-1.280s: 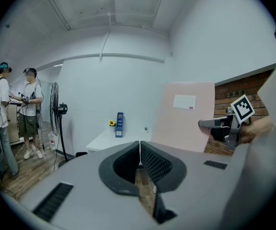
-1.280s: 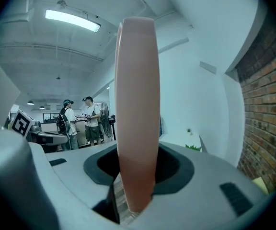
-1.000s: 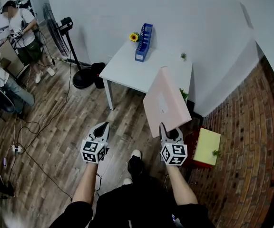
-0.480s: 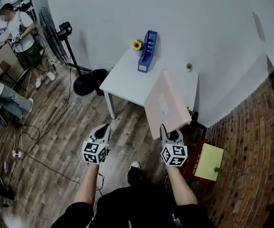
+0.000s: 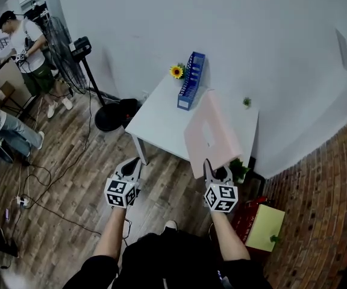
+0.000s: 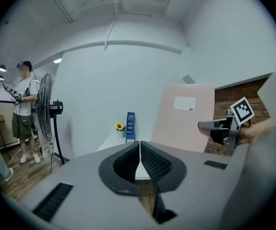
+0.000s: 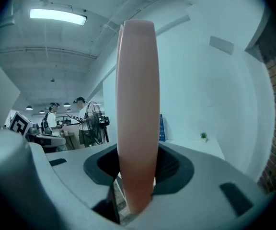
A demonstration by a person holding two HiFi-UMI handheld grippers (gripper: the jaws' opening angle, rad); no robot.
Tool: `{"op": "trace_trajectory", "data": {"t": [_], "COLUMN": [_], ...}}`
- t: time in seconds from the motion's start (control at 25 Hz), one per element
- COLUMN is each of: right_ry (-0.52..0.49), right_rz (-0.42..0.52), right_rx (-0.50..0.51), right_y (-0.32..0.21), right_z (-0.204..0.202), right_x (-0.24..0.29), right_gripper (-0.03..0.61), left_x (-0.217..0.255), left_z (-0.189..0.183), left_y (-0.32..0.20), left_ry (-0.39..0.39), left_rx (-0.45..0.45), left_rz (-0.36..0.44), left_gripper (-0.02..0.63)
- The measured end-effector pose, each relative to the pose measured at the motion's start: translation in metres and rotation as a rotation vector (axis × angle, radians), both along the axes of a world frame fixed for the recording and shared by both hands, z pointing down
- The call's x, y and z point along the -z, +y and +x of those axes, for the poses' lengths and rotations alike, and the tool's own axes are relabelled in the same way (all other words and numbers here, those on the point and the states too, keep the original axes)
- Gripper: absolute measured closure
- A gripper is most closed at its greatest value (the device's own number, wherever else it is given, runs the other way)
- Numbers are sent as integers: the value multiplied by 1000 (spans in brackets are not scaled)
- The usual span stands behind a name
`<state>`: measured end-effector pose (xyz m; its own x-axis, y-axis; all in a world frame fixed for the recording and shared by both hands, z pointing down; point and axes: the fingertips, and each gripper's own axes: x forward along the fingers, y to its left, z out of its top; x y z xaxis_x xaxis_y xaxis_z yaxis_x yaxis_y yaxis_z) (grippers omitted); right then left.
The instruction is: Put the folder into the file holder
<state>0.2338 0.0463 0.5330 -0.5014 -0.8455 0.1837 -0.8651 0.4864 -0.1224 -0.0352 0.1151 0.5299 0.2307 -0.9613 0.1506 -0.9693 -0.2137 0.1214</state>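
My right gripper (image 5: pixel 215 169) is shut on the lower edge of a pink folder (image 5: pixel 211 132), which stands upright above it; in the right gripper view the folder's spine (image 7: pixel 136 109) fills the middle between the jaws (image 7: pixel 133 176). The blue file holder (image 5: pixel 191 80) stands at the far end of the white table (image 5: pixel 161 116), beside a small sunflower (image 5: pixel 176 71). My left gripper (image 5: pixel 129 167) is shut with nothing in it, level with the right one and short of the table. In the left gripper view (image 6: pixel 139 153) the folder (image 6: pixel 183 116) and file holder (image 6: pixel 130 126) show ahead.
A standing fan (image 5: pixel 71 53) and its round base (image 5: pixel 110 116) are left of the table. Two people (image 5: pixel 23 44) work at the far left, with cables on the wooden floor. A red crate with a yellow-green box (image 5: pixel 262 227) sits on the brick floor at right. A small plant (image 5: pixel 246 102) stands on the table.
Both grippers and the folder have moved forward toward the table, which now lies closer and lower in the head view. The crate has slid back toward the right.
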Motion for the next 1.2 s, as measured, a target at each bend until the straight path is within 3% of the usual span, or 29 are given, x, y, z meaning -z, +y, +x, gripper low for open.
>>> {"op": "trace_trajectory", "data": {"t": [0.6, 1.2], "right_ry": [0, 31], "right_rz": [-9, -29], "right_rx": [-26, -224], "right_y": [-92, -206], "right_z": [-10, -50], "right_x": [-8, -9], "right_gripper": [405, 405], "left_x": [-15, -22], "left_z": [-7, -40], "left_y": [-107, -292], "left_ry": [2, 24], "left_rx": [-43, -269], "left_rz": [-18, -36], "left_gripper": [588, 588]}}
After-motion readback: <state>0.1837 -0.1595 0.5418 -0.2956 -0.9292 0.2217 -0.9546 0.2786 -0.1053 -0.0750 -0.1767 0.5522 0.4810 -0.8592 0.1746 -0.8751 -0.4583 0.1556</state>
